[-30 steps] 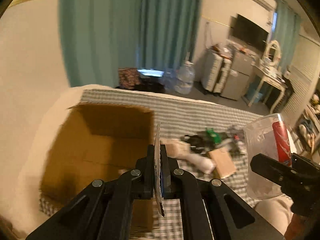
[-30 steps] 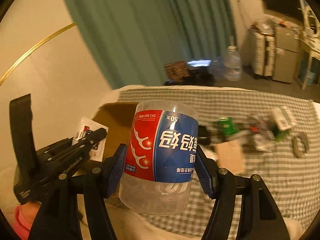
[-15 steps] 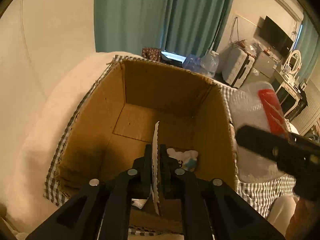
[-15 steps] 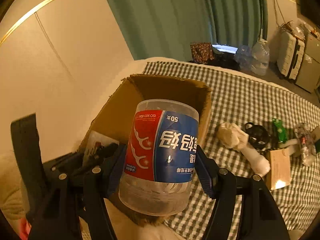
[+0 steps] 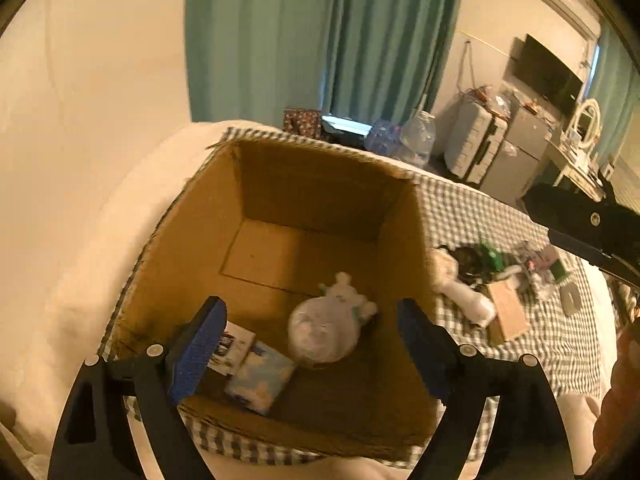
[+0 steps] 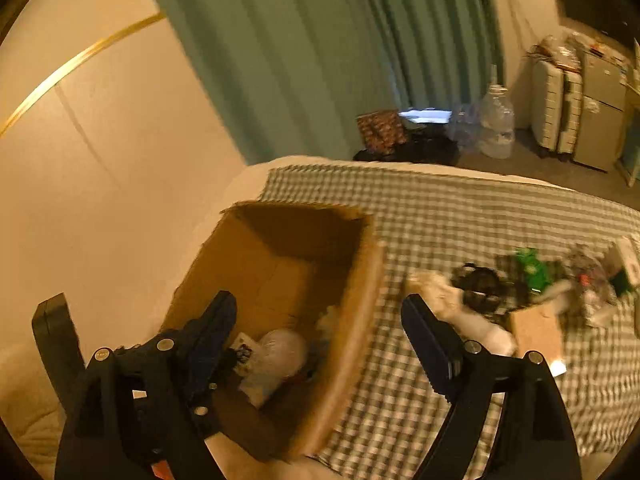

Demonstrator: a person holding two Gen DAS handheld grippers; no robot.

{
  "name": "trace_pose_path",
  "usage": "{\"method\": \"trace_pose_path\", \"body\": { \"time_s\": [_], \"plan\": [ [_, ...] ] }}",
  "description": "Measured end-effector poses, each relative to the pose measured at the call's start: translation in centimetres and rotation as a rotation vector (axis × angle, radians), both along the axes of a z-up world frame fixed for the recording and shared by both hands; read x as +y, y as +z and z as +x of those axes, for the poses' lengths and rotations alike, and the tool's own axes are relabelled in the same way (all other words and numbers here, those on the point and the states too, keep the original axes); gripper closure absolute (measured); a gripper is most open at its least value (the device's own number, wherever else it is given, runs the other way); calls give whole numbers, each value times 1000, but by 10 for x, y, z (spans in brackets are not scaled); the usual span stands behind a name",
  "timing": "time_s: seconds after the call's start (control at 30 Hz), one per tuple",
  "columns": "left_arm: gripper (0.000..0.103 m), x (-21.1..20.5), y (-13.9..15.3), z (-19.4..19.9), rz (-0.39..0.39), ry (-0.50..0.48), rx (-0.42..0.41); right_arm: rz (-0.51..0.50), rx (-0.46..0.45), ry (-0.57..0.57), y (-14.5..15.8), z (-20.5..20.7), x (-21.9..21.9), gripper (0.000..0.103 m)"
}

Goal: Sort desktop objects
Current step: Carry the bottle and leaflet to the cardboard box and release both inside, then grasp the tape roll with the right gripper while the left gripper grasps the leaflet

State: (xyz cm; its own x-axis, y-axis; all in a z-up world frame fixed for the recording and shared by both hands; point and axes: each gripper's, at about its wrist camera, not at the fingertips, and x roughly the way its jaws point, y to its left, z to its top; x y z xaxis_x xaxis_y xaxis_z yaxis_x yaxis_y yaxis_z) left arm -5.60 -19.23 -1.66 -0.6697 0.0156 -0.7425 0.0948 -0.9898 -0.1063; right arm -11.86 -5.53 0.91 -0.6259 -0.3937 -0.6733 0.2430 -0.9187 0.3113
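Both grippers' jaws have just been opening, and the left gripper point(image 5: 310, 344) and right gripper point(image 6: 320, 340) stand wide with nothing gripped. Below them the box point(image 5: 280, 184) holds the jar point(image 5: 322, 336) and packets — part done. Right of it, clutter point(image 6: 532, 296) remains on the checked cloth point(image 6: 460, 208); curtains point(image 5: 320, 40) beyond.

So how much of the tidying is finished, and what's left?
Partly done. The cardboard box already holds a clear plastic jar, a small card, a light blue packet and a white toy. Both the left gripper and right gripper are open, holding nothing. A pile of clutter waits on the checked cloth.
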Motion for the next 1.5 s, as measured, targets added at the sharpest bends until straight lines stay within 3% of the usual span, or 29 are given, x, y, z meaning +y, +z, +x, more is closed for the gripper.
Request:
{"method": "trace_pose_path", "body": {
  "time_s": [0.1,0.3,0.57,0.77,1.07,1.37,1.5],
  "plan": [
    [11,28,19,8,1,-40,28,8,22,-56,10,14,36,18],
    [2,106,49,28,-76,-147,101,-12,59,-160,30,45,109,18],
    [0,190,45,34,-75,-186,99,98,68,-281,21,81,205,18],
    [0,232,14,19,-10,-138,11,250,27,-385,-14,85,267,16],
    [0,298,-52,-28,-12,-156,-172,146,-114,-508,-82,57,354,16],
    [0,321,-119,-80,-44,-4,-298,170,-224,-545,-145,5,402,16],
    [0,323,-137,-91,-60,8,-324,162,-253,-561,-162,-13,417,16]
  ]
}}
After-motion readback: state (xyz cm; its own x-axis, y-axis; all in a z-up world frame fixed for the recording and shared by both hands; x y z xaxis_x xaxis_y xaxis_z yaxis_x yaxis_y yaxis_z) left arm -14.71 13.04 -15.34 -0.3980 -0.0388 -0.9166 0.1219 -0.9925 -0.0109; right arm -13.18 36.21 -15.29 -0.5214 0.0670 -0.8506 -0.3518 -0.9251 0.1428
